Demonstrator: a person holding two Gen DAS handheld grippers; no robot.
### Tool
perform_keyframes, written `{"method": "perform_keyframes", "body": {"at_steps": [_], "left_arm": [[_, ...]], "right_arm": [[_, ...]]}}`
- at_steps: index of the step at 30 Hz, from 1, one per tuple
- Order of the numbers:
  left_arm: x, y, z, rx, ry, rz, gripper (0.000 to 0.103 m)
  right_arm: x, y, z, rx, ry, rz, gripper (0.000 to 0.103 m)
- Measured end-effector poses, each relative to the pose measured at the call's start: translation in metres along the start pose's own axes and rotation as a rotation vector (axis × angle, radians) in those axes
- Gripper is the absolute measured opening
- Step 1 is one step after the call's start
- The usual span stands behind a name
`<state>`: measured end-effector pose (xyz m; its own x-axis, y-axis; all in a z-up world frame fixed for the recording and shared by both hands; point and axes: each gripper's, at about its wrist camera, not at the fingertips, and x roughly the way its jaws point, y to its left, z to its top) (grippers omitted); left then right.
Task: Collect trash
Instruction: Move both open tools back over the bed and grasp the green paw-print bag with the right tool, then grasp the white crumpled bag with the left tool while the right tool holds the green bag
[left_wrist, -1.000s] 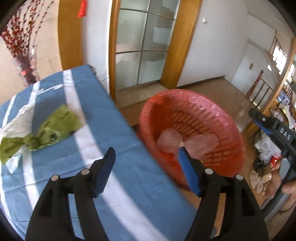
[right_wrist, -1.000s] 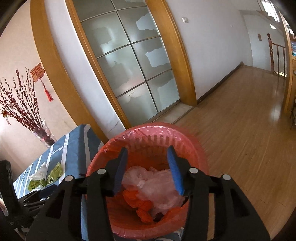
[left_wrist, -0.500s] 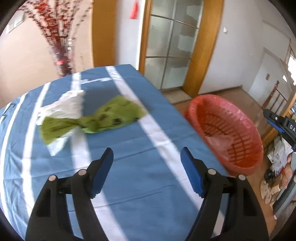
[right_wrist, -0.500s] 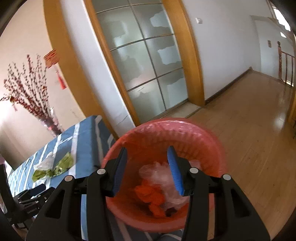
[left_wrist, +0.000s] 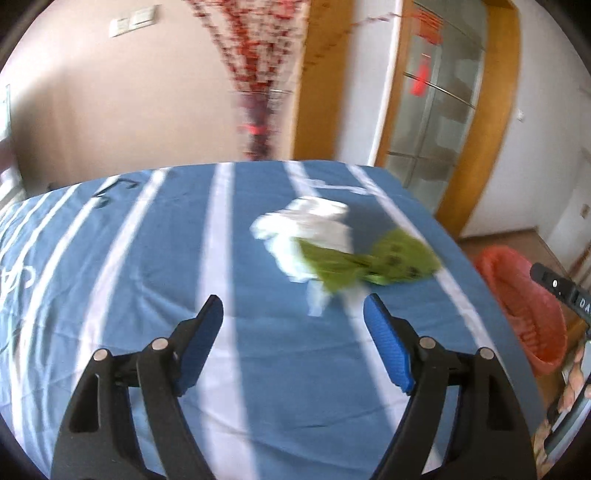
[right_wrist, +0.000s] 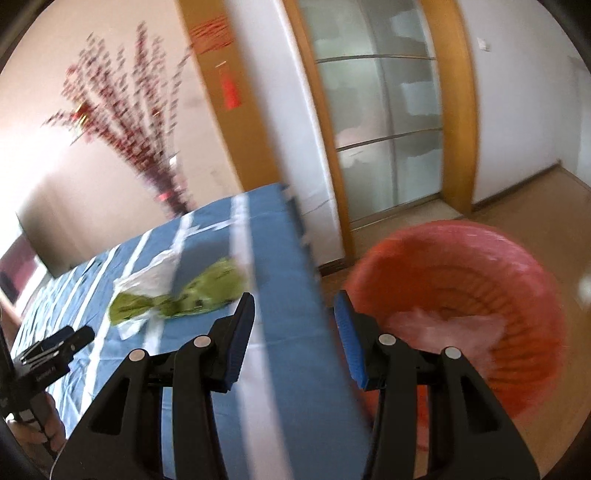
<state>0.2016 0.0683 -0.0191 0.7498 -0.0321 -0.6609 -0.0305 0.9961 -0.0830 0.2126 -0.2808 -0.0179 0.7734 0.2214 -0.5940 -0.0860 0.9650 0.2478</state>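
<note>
A green wrapper (left_wrist: 373, 260) lies on the blue striped tablecloth (left_wrist: 184, 258), partly over a white plastic bag (left_wrist: 310, 229). My left gripper (left_wrist: 293, 310) is open and empty, a short way in front of them. Both show in the right wrist view, the green wrapper (right_wrist: 188, 291) and the white bag (right_wrist: 147, 273). My right gripper (right_wrist: 295, 306) is open and empty, over the table's right edge. The red basket (right_wrist: 472, 266) stands on the floor to its right, with pale plastic (right_wrist: 443, 325) inside. The basket (left_wrist: 524, 295) shows at the left view's right edge.
A glass vase of red blossom branches (right_wrist: 162, 177) stands at the table's far end. A glass door with a wooden frame (right_wrist: 384, 122) is behind the table. Wooden floor (right_wrist: 554, 221) lies around the basket. The left gripper's body (right_wrist: 48, 354) shows at lower left.
Both views have swung left, away from the basket and toward the table. The green wrapper and white bag now sit near the middle of the left view. Both grippers stay open.
</note>
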Motion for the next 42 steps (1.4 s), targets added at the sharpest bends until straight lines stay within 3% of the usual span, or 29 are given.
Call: {"method": "perform_keyframes", "body": {"at_steps": [9, 18, 22, 28, 36, 42], "left_arm": [[0.002, 0.073, 0.004, -0.113, -0.011, 0.080, 0.077], [0.007, 0.116, 0.002, -0.171, -0.016, 0.101, 0.079], [0.010, 0.124, -0.001, -0.186, -0.008, 0.097, 0.079], [0.015, 0.125, -0.001, -0.190, 0.000, 0.086, 0.079], [0.023, 0.106, 0.009, -0.164, 0.003, 0.055, 0.081], [0.041, 0.060, 0.031, -0.083, -0.001, -0.003, 0.086]], "right_arm": [[0.067, 0.088, -0.001, -0.065, 0.110, 0.082, 0.046], [0.110, 0.130, -0.004, -0.111, 0.186, 0.084, 0.038], [0.125, 0.135, -0.013, -0.149, 0.250, 0.066, 0.029], [0.124, 0.139, -0.019, -0.195, 0.250, 0.047, 0.015], [0.101, 0.108, -0.013, -0.170, 0.190, 0.011, 0.014], [0.075, 0.067, -0.008, -0.117, 0.144, -0.034, 0.014]]}}
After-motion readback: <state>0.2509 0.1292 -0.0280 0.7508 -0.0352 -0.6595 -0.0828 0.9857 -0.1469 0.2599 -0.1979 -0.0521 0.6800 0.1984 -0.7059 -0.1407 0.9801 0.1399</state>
